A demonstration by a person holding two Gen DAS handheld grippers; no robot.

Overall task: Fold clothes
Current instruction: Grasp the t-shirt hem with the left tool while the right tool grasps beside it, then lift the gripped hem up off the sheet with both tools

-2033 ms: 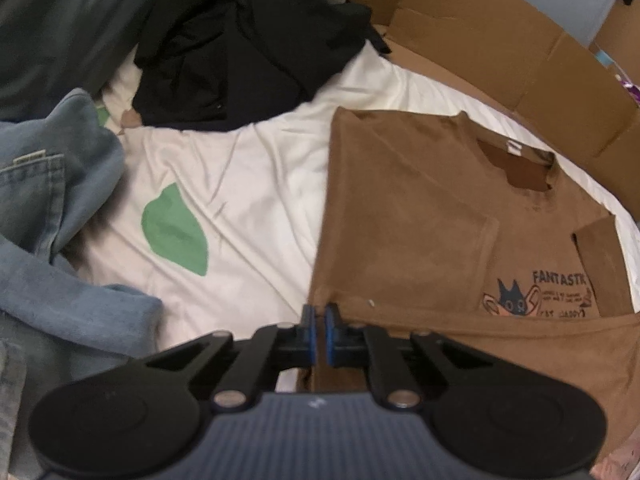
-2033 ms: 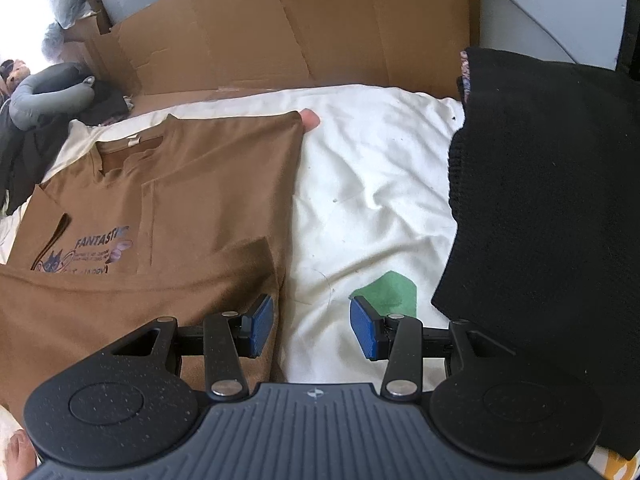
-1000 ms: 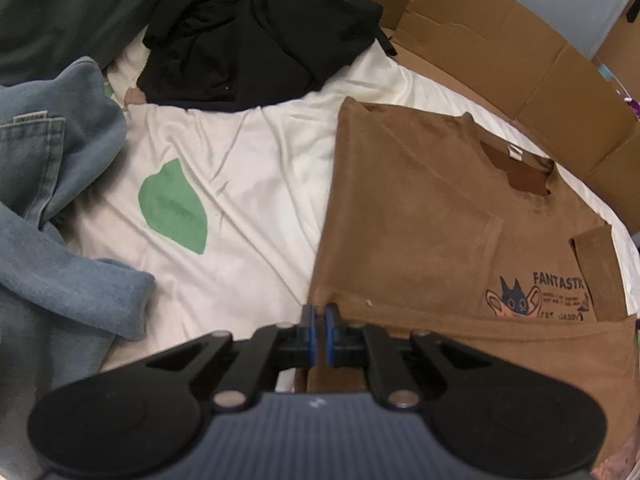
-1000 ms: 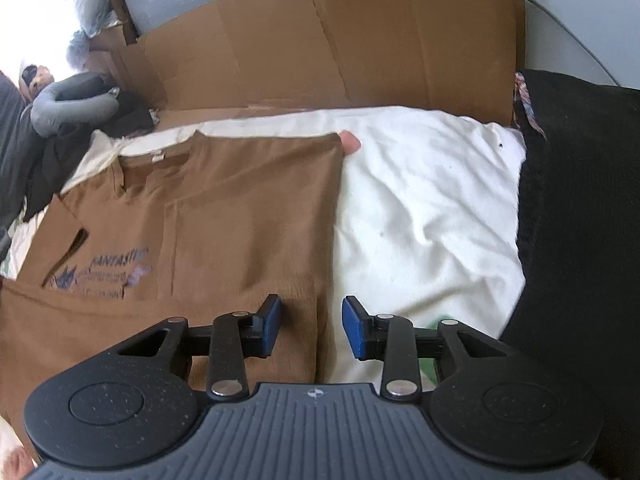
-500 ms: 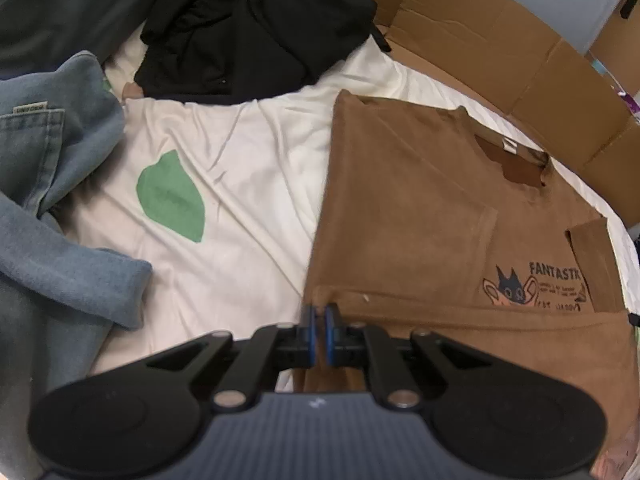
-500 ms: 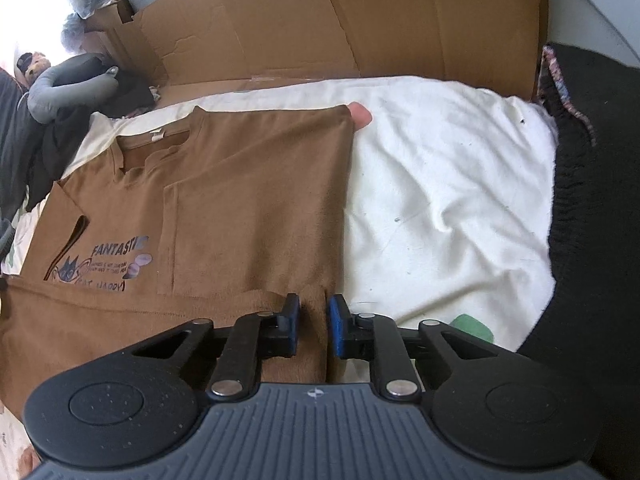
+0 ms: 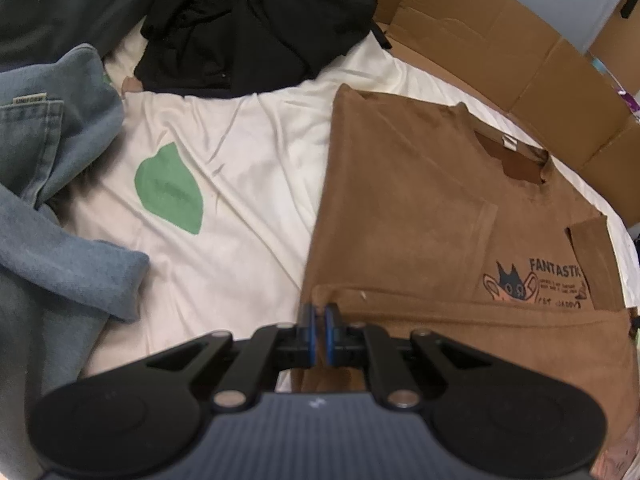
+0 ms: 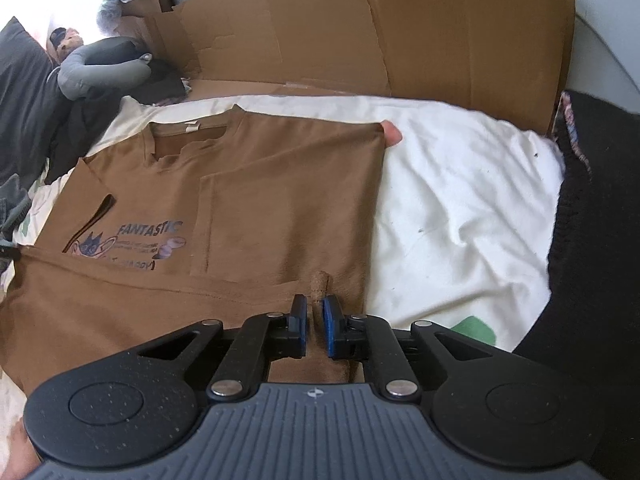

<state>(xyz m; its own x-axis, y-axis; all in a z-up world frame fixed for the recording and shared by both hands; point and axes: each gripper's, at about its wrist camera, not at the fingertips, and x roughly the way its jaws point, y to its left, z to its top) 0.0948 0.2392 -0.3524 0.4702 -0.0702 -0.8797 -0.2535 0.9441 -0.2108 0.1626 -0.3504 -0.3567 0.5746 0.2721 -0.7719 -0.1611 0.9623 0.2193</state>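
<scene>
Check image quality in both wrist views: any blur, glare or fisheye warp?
Left wrist: soft, slightly blurred on the jeans and white sheet, corners vignetted. Right wrist: sharper, window glare blown out top left, cardboard edges bowed by fisheye, brown T-shirt print readable.

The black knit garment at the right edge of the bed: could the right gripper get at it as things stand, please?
Probably not right away. The right gripper is closing on a pinched fold of the brown T-shirt, so it is occupied. Otherwise only bare white sheet lies between it and the black knit garment.
</scene>
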